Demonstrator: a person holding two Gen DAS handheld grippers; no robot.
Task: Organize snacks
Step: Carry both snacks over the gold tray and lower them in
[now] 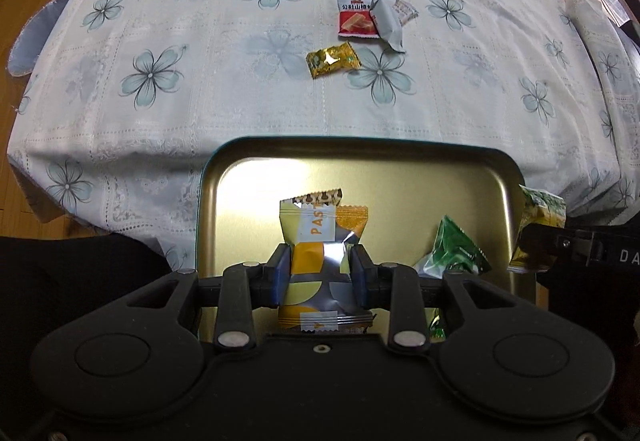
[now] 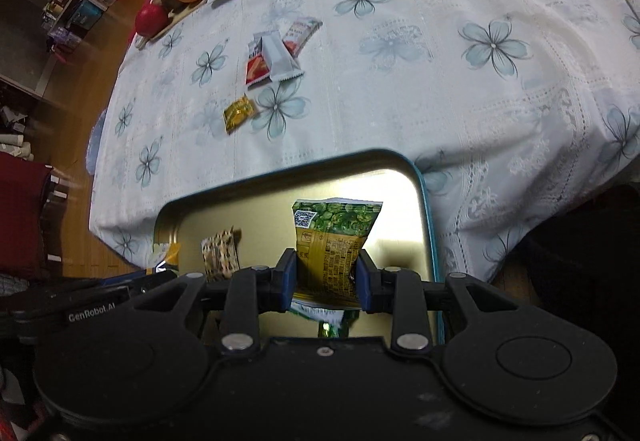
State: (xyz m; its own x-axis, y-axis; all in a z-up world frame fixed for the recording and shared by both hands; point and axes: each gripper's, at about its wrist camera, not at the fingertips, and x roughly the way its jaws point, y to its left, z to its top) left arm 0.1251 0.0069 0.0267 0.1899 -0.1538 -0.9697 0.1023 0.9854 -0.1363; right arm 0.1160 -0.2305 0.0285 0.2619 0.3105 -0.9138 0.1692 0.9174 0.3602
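Snacks are mid-drop: left tongs (image 1: 319, 272) pinching an orange pastry packet (image 1: 318, 241), right tongs (image 2: 325, 276) pinching a green packet (image 2: 332, 241), both over the gold tray (image 1: 400, 169) — next, release. Beyond the tray, three wrapped snacks (image 1: 370, 19) and a gold candy (image 1: 332, 59) wait on the desk (image 1: 200, 89).

left gripper (image 1: 319, 273): black body, blue pads, silver rivets | right gripper (image 2: 325, 275): same, white "GenRobot.AI" lettering beside it

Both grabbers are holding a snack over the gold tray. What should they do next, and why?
Probably open and let go. The left hand-held gripper pinches an orange packet and the right hand-held gripper pinches a green packet, both above the gold tray, so the snacks should land inside.
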